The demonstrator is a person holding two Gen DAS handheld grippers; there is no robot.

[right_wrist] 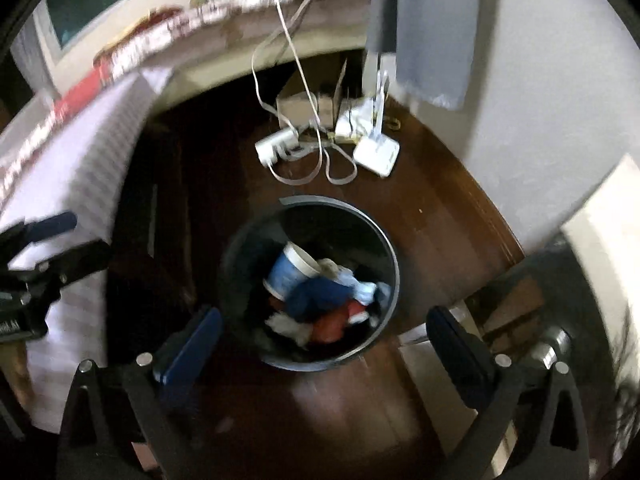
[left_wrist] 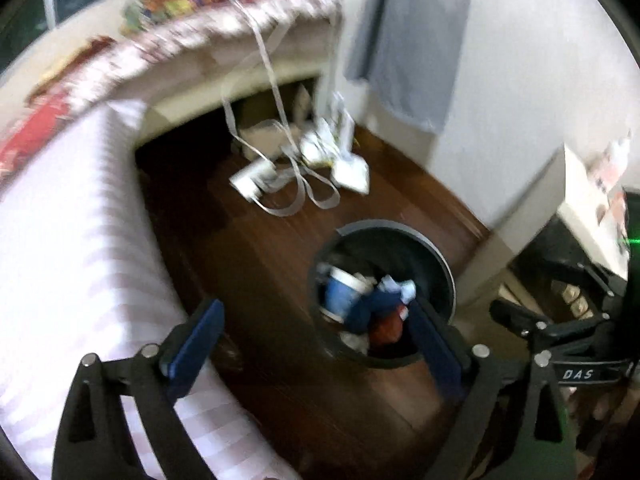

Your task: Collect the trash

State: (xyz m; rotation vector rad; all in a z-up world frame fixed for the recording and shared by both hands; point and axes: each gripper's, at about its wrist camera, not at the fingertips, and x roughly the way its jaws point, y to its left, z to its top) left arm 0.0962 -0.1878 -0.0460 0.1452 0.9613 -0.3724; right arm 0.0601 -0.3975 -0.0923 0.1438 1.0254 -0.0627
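A round black trash bin [left_wrist: 434, 252] [right_wrist: 386, 248] stands on the dark wooden floor. Inside lie a blue and white paper cup [left_wrist: 340, 292] [right_wrist: 290, 270], blue crumpled wrappers, a red piece [right_wrist: 332, 326] and white crumpled paper. My left gripper [left_wrist: 316, 332] is open and empty above the floor, its right finger over the bin's edge. My right gripper [right_wrist: 324, 340] is open and empty, hovering above the bin's near rim. The right gripper also shows at the right of the left wrist view [left_wrist: 560, 332]; the left gripper shows at the left of the right wrist view [right_wrist: 44, 248].
A bed with a striped white sheet [left_wrist: 68, 240] [right_wrist: 84, 160] lies to the left. A white power strip [right_wrist: 276, 144], a white box [right_wrist: 376, 150] and loose cables [left_wrist: 288, 168] lie on the floor beyond the bin. A grey cloth [right_wrist: 432, 28] hangs on the wall. Furniture [left_wrist: 592, 200] stands right.
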